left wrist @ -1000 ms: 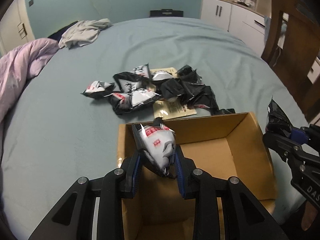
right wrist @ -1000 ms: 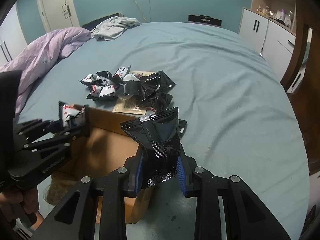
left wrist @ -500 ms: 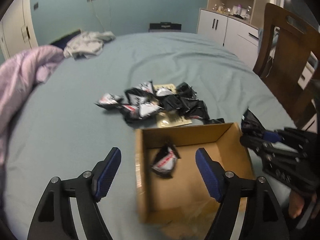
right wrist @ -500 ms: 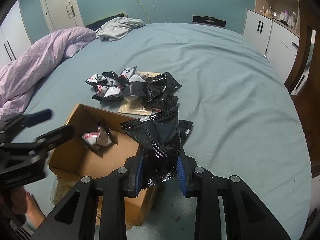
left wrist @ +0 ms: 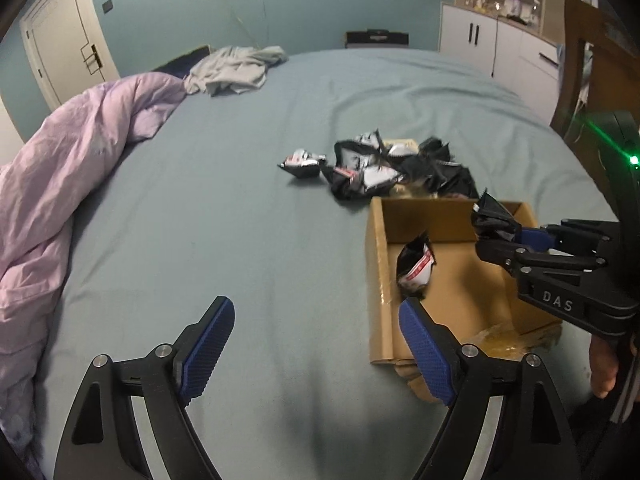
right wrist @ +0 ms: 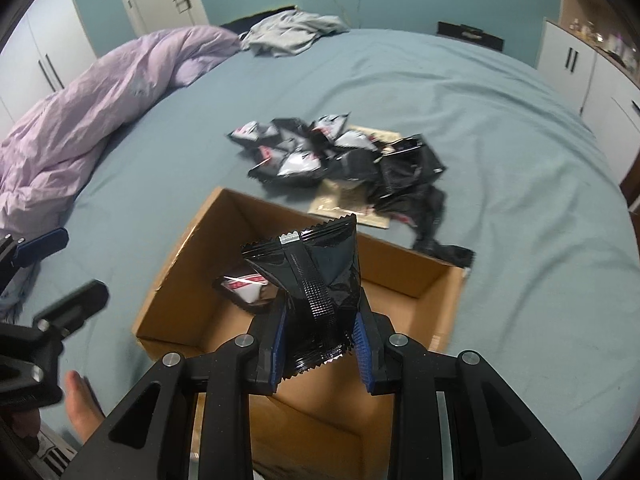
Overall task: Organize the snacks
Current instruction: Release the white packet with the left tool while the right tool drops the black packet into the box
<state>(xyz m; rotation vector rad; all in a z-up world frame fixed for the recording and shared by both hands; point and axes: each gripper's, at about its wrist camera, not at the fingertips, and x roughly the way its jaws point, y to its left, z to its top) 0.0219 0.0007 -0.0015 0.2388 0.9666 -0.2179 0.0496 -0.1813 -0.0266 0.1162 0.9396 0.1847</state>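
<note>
An open cardboard box (left wrist: 460,276) (right wrist: 192,248) sits on the blue bed sheet. One black-and-white snack packet (left wrist: 416,270) (right wrist: 244,286) lies inside it. My left gripper (left wrist: 316,340) is open and empty, left of the box. My right gripper (right wrist: 320,344) is shut on a black snack packet (right wrist: 316,276) and holds it over the box; it also shows in the left wrist view (left wrist: 494,220). A pile of black snack packets (left wrist: 380,168) (right wrist: 340,160) lies on the bed beyond the box.
A lilac duvet (left wrist: 68,176) is bunched along the left side of the bed. Grey clothes (left wrist: 236,68) lie at the far end. White cabinets (left wrist: 500,48) and a wooden chair (left wrist: 592,68) stand to the right. A tan flat packet (right wrist: 352,204) lies under the pile.
My left gripper opened, dropped its black-and-white packet into the box and drew back to the left. My right gripper moved with its black packet from beside the box to above it.
</note>
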